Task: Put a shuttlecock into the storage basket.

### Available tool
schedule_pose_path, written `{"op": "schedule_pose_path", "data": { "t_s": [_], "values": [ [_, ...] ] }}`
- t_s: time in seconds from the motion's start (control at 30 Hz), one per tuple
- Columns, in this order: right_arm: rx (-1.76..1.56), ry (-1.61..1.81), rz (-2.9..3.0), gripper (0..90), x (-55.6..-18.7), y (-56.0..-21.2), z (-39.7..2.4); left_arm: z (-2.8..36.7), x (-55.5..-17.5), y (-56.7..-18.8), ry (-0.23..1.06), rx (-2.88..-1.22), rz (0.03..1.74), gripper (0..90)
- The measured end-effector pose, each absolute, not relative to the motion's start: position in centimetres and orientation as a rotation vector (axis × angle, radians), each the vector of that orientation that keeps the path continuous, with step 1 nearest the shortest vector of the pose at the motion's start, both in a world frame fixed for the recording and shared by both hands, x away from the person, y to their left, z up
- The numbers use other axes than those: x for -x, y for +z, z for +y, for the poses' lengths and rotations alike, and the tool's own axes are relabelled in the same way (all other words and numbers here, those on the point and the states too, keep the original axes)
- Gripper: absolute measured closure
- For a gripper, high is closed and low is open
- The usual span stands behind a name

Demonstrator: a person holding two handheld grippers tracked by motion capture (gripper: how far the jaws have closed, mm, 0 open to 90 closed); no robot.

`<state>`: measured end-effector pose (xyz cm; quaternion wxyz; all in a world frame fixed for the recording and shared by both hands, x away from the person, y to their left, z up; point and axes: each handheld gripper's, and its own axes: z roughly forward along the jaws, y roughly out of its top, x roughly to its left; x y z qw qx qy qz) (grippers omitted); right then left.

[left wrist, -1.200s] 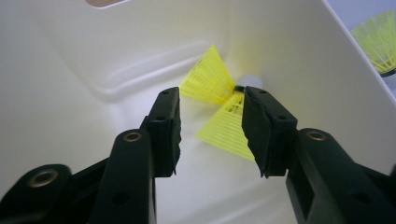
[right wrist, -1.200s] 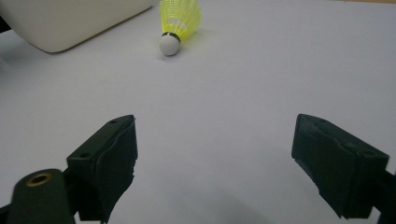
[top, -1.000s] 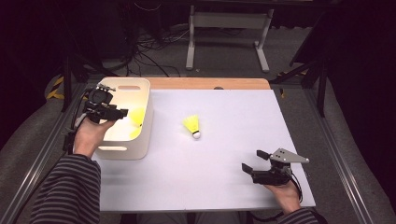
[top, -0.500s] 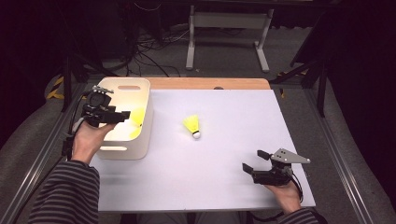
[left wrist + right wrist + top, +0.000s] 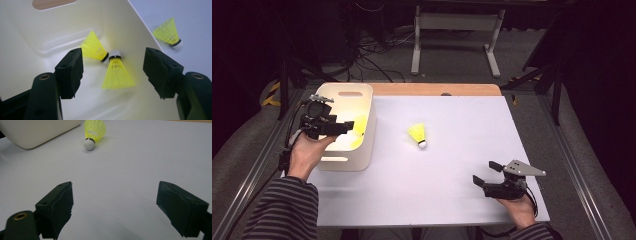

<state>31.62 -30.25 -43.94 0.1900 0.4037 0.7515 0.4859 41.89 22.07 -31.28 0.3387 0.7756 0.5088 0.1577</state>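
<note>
While two yellow shuttlecocks [image 5: 110, 62] already lie in the cream bin [image 5: 343, 161] at the desk's left edge, a third shuttlecock [image 5: 418, 136] is left out near the desk's middle, so the sorting looks two-thirds done. Left gripper [image 5: 339, 128] hangs over the bin, its jaws having just been opening, now wide and empty. Right gripper [image 5: 482, 175] rests wide and empty near the desk's front right corner.
</note>
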Motion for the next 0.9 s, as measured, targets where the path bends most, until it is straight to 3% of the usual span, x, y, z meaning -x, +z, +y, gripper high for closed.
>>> {"op": "schedule_pose_path", "data": {
  "t_s": [0.9],
  "values": [
    [-1.150, 1.370, 2.099, 14.3, -31.4, -43.9, -30.5, 21.3, -39.4, -31.4, 0.390, -1.990, 1.225, 32.8]
  ]
}}
